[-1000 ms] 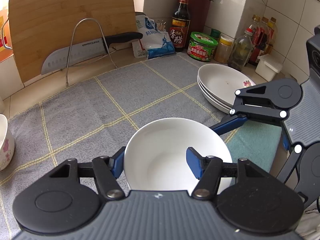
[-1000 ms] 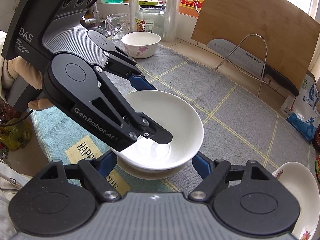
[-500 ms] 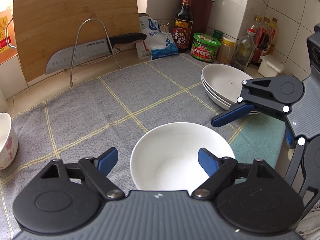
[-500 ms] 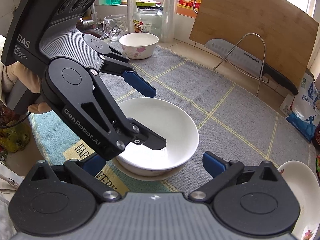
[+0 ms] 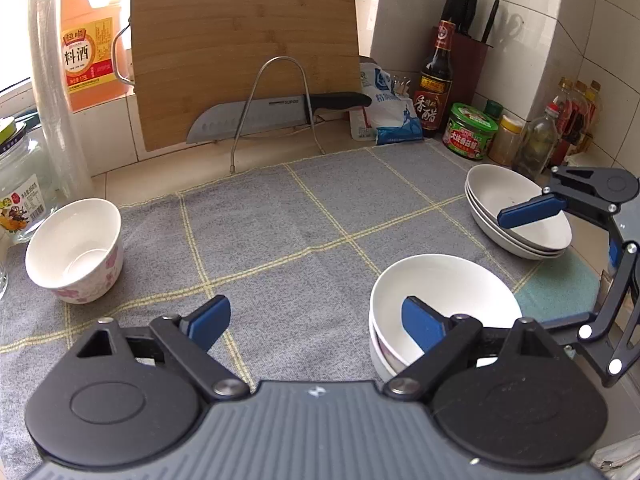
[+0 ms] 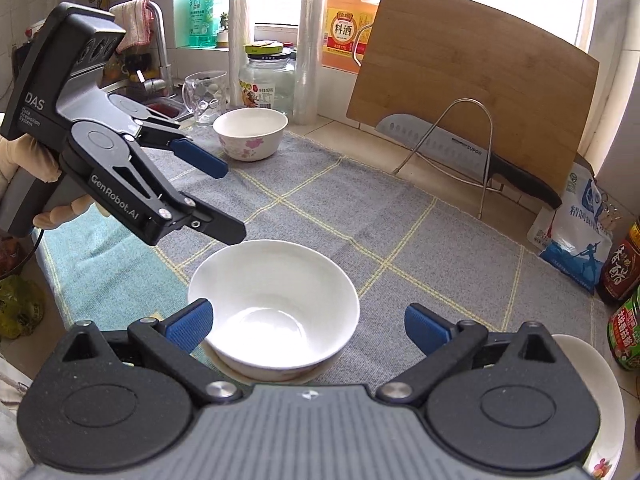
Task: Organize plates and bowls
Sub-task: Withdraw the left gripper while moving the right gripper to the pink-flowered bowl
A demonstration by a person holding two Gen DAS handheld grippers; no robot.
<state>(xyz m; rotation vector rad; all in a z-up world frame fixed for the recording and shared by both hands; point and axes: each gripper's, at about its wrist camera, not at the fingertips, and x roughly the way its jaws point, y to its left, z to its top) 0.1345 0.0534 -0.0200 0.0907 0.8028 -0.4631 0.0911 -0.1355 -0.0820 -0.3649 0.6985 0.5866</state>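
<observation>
A plain white bowl (image 6: 276, 300) sits nested in another bowl on the grey checked cloth (image 6: 360, 208), near the front edge. My right gripper (image 6: 310, 326) stands wide open around its near side, pads off the rim. My left gripper (image 6: 216, 196), held by a gloved hand, hovers above and left of the bowl; its jaws are opening with nothing between them. In the left wrist view the left gripper (image 5: 316, 320) is over bare cloth, with the nested bowls (image 5: 444, 300) to its right. A flowered bowl (image 5: 74, 248) stands at the far left. A stack of white plates (image 5: 520, 216) lies at the right.
A bamboo cutting board (image 5: 244, 52) and a knife (image 5: 264, 114) on a wire rack stand at the back. Sauce bottles, jars and a salt bag (image 5: 388, 116) crowd the back right corner. A glass jar (image 6: 266, 80), a cup and the tap are back left.
Both grippers let go of the white bowl and opened. The left one drew back up and to the left, bringing the flowered bowl into its view. The bowl stayed nested on the lower bowl.
</observation>
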